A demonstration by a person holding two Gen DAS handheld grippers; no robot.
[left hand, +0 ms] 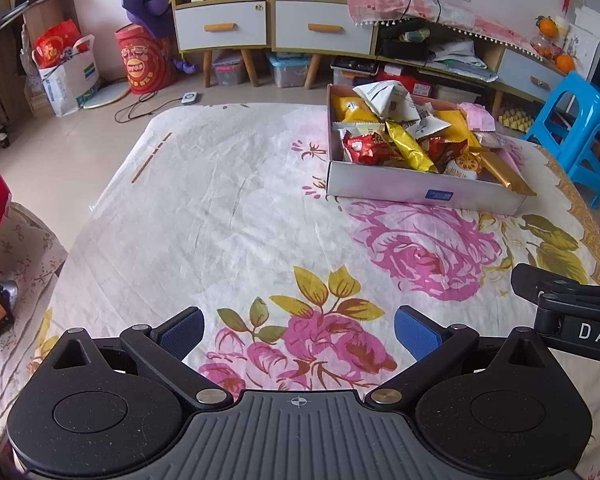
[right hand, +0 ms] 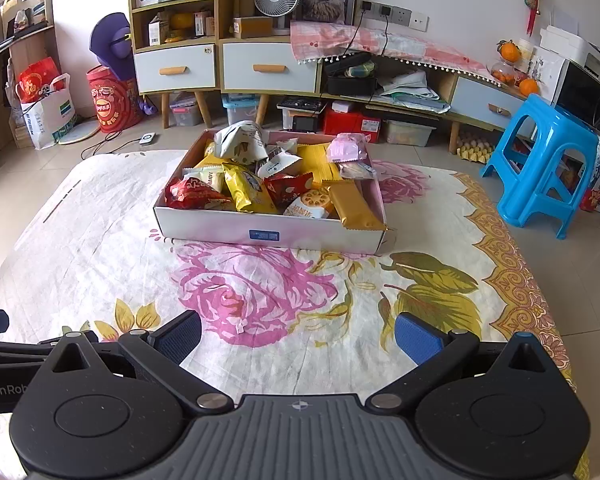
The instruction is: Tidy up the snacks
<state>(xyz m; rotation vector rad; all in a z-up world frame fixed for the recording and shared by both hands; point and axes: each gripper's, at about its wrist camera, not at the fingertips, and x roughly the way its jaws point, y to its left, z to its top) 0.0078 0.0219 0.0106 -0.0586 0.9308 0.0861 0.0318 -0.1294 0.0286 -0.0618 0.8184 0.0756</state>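
Two hand-held grippers are presented over a floral bedsheet (right hand: pixel 100 220), side by side and low in each view. The left hand-held gripper (left hand: pixel 299 330) is spread wide with nothing between its blue pads. The right hand-held gripper (right hand: pixel 298 334) is likewise spread and empty.

The snacks are located in a shallow cardboard box (right hand: pixel 268 234) that rests on the sheet, well ahead of both grippers. In the right wrist view the box is seen almost straight ahead; in the left wrist view it lies ahead and to the right. The box is heaped above its rim. A gold wafer packet (right hand: pixel 356 208) overhangs the near right corner, a red crinkled packet (right hand: pixel 192 196) lies at the near left, a yellow foil packet (right hand: pixel 248 192) sits beside it, and a white pouch (right hand: pixel 240 142) tops the pile at the far end. No snack is seen outside the box.

The packets are judged to be light, soft and air-filled, with slick foil skins and contents that are probably brittle. A grasp is best taken on a flat crimped end seal or across a narrow edge, with light pressure only. The overhanging gold wafer packet is judged the easiest to reach. Packets leaning on one another may be dislodged when one is lifted.
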